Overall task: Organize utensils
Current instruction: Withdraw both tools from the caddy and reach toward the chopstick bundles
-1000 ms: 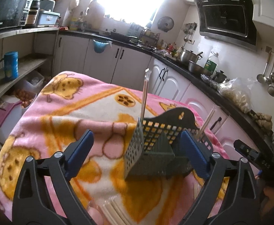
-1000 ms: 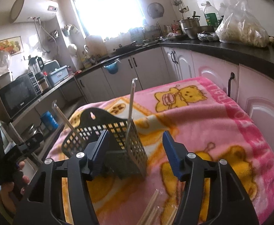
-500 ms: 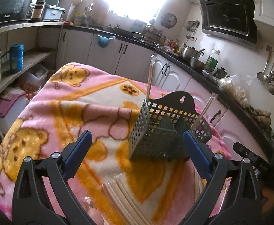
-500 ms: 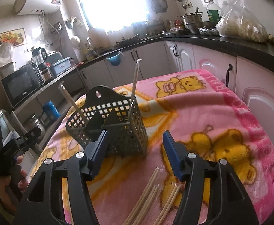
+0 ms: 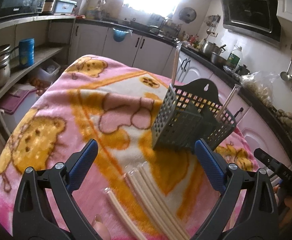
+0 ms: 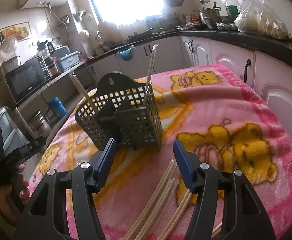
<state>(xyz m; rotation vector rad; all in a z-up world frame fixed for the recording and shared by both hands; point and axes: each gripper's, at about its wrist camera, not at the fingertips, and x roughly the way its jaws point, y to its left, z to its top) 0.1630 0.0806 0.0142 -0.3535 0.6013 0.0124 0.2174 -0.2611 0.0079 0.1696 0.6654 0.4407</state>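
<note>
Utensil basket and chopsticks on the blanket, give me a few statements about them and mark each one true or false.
1. The dark utensil basket stands upright on the pink cartoon blanket. True.
2. Two wrapped chopstick pairs already stand in the basket. True.
3. The right gripper is clamped on a chopstick. False: its jaws are open and empty.
4. All the chopsticks are in the basket. False: several loose chopsticks lie on the blanket in front of it.
5. The left gripper holds the basket. False: it is open, short of the basket.
</note>
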